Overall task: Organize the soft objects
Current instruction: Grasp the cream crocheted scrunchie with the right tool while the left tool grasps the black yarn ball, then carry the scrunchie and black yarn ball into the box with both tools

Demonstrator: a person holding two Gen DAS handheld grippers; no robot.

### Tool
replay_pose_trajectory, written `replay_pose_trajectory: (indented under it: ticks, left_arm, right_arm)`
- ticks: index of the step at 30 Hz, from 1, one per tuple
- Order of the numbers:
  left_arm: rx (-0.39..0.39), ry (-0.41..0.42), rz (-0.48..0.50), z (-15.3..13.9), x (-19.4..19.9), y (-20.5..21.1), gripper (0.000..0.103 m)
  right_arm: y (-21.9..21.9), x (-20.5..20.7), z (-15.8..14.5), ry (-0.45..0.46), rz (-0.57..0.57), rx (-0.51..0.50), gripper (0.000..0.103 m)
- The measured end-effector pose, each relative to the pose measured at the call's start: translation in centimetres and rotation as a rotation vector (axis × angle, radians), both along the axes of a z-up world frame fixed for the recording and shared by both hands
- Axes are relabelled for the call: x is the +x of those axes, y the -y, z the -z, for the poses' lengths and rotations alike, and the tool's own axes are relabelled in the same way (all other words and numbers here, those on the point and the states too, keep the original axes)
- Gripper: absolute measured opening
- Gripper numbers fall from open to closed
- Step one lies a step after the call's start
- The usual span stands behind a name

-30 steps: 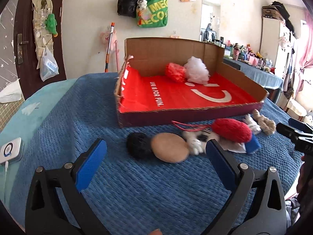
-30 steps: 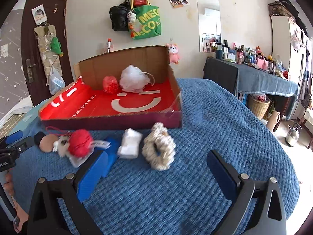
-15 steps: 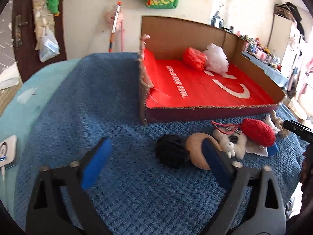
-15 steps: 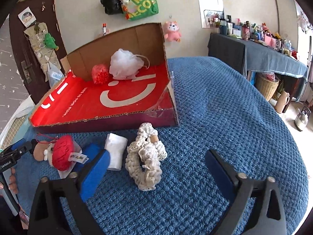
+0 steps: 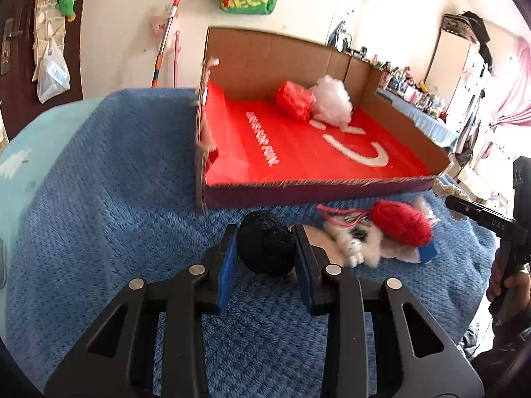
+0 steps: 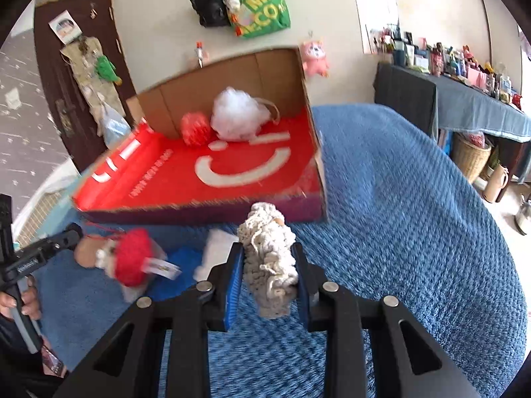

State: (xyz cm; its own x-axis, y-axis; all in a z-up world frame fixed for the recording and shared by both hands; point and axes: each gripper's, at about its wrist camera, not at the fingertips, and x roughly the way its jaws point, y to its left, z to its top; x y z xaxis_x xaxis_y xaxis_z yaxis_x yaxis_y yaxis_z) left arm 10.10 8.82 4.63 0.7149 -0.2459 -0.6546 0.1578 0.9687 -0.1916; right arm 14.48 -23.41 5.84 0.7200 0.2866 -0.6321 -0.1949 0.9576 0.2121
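My left gripper (image 5: 265,262) is shut on a black fuzzy ball (image 5: 265,247) on the blue blanket. Beside it lie a tan ball (image 5: 318,238), a white plush toy (image 5: 361,248) and a red knitted ball (image 5: 401,227). My right gripper (image 6: 268,272) is shut on a cream crocheted rope bundle (image 6: 268,258). The cardboard box (image 5: 265,56) with a red lining holds a red mesh puff (image 5: 295,99) and a white puff (image 5: 332,101); the box also shows in the right wrist view (image 6: 232,79).
The blue blanket (image 6: 415,215) covers the bed. A white cloth (image 6: 215,248) and a blue item (image 6: 179,262) lie left of the right gripper. Bags hang on the wall (image 6: 259,6). A cluttered dark table (image 6: 464,99) stands at the right.
Both grippers moved forward and down and closed: the left onto the black ball, the right onto the cream rope bundle.
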Motion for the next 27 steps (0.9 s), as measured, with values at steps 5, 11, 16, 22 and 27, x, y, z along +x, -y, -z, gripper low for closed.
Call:
replay_pose_trajectory:
  ticks: [5,11,16,22,27]
  left_arm:
    - [-0.008,0.058,0.019,-1.9,-1.2,0.5,0.030]
    - [-0.020,0.081,0.042,-2.5,-1.8,1.5,0.030]
    - [-0.033,0.098,0.059,-2.8,-2.4,2.6,0.030]
    - [-0.052,0.118,0.078,-3.1,-3.4,3.9,0.030]
    - [-0.037,0.122,0.102,-3.1,-3.5,4.9,0.030]
  right_arm:
    - [-1.3,-1.4,-2.5,0.084,-0.031,-0.014,0.030]
    - [-3.0,-1.2,-2.7,0.086,-0.068,-0.015,0.030]
    - [-4.1,-1.7,-2.4,0.085,-0.102,0.002,0.030]
    - [-5.2,-1.8,-1.9,0.069,-0.140,-0.007,0.030]
    - [-5.2,-1.9,-1.8,0.068,-0.139,-0.002,0.030]
